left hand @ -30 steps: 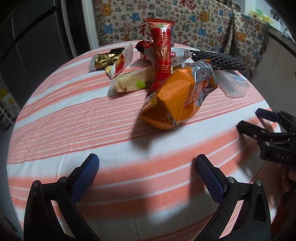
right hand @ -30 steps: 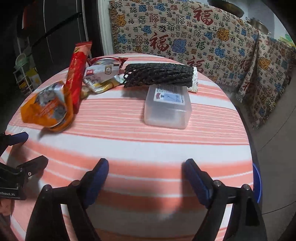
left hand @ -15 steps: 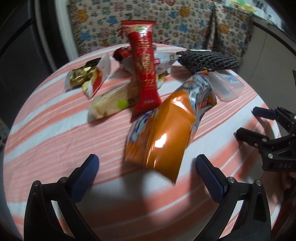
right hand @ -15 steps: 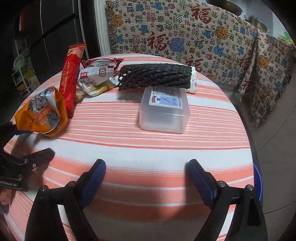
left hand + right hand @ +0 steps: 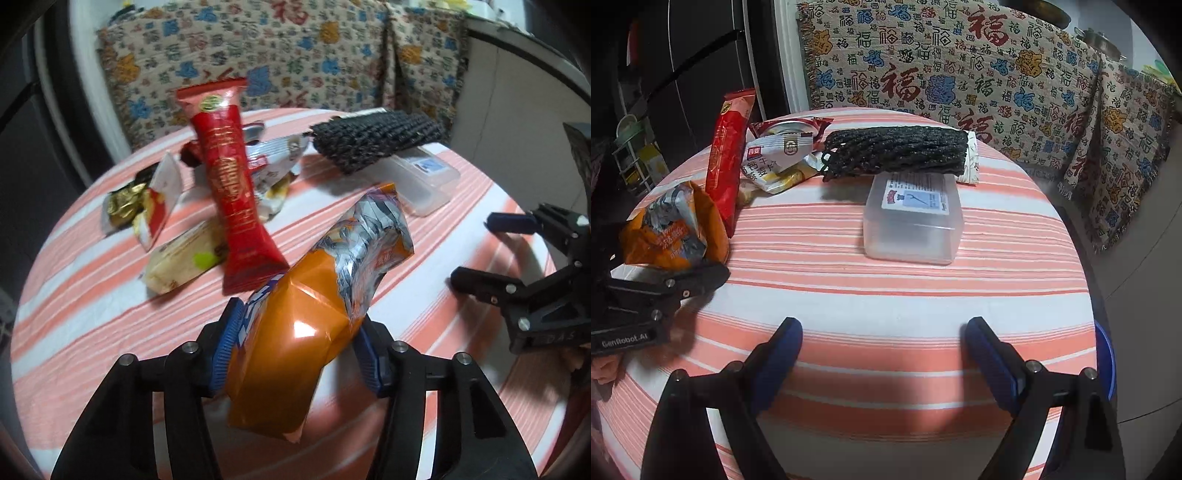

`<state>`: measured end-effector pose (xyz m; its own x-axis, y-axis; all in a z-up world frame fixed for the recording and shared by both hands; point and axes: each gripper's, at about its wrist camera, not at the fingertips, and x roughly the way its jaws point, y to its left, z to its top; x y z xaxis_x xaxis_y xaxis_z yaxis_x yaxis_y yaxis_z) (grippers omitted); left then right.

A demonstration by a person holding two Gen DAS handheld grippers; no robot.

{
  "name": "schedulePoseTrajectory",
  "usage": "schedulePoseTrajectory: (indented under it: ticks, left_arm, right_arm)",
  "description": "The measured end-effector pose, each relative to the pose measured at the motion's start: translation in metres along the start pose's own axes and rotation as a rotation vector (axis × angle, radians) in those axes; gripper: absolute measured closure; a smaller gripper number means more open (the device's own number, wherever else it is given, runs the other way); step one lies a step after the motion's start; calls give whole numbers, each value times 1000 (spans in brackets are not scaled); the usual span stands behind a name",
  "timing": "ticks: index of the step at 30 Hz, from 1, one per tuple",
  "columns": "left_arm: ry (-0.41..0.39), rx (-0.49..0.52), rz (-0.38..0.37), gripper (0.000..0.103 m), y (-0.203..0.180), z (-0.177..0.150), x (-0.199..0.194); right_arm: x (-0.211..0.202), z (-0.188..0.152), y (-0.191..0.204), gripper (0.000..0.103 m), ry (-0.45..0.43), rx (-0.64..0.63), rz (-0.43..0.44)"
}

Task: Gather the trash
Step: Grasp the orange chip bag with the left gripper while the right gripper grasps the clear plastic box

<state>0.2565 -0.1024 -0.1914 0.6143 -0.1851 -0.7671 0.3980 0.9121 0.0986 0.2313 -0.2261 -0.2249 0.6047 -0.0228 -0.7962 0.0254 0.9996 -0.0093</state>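
Left wrist view: left gripper [image 5: 293,354] closing on the orange bag [image 5: 295,332], bag between the jaws, both blue pads already against its sides. Bag is at the near edge of the pile on the striped worktop [image 5: 92,314], torn silver end pointing away toward the clear box [image 5: 424,184]; whether its low end rests on the cloth can't be told.

Handling, judged: empty foil snack bag, very light, thin, crinkly and slick. It will crush and fold under the pads rather than resist, so a grip across the creased middle, as here, should hold better than the torn open end, which could tear or slip. Crumbs may fall out if the mouth tips down.

Right wrist view: right gripper [image 5: 882,354] jaws wide apart, nothing between them, over bare cloth in front of the clear box [image 5: 912,229]. Red wrapper [image 5: 727,158], white packet [image 5: 775,158] and black mesh roll [image 5: 894,149] are not yet collected.

Versus a second ago: left jaws were fully spread over bare cloth with the bag well ahead; now the bag fills the gap and the pile looks closer and tilted. Right gripper and its view are practically unchanged.
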Motion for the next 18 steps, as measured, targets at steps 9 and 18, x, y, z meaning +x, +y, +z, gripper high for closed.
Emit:
schedulePoseTrajectory:
  ticks: [9,18]
  left_arm:
    - [20,-301,198,45,43,-37,-33]
    - [39,-379,234,41,72,-51,-33]
  right_arm:
    - [19,28,-12,10,30,67,-60]
    - [31,52,-14,40,7,85,-30]
